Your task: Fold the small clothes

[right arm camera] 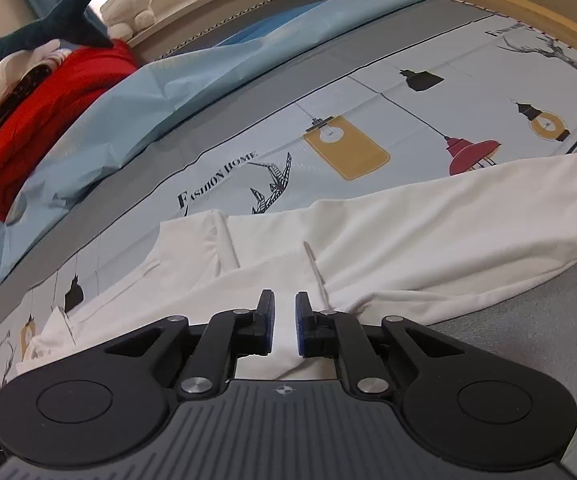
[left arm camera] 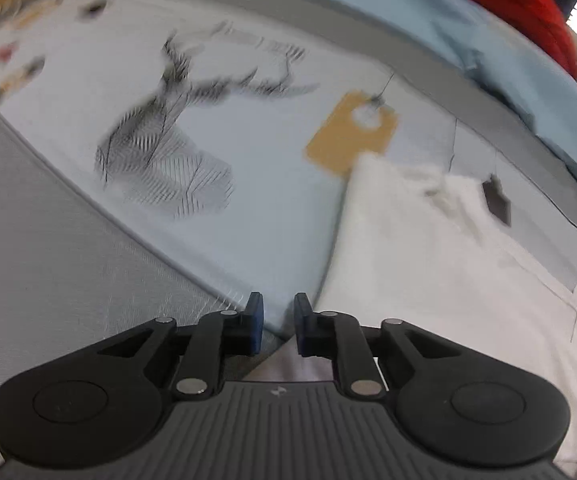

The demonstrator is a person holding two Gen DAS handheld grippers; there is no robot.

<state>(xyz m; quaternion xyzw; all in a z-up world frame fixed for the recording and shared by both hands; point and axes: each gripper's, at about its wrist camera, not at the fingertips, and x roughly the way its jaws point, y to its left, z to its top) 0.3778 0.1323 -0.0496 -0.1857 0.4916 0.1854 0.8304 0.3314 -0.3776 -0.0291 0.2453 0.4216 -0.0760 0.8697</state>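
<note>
- Although the white top (right arm camera: 368, 240) lies spread out on the bed sheet (right arm camera: 368, 92), it does not look folded yet.
- One long part of it reaches far to the right, and the other part lies to the left, with wrinkles in the middle.
- The right hand-held gripper (right arm camera: 285, 326) sits over the near edge of the top. Its jaws are a little apart, with white cloth in the gap, and they do not seem to squeeze it.
- The left hand-held gripper (left arm camera: 278, 326) is near a corner of the white cloth (left arm camera: 428, 264). Its jaws have a small gap, and I cannot tell if they pinch anything.
- I think almost all the folding is still left to do.
</note>
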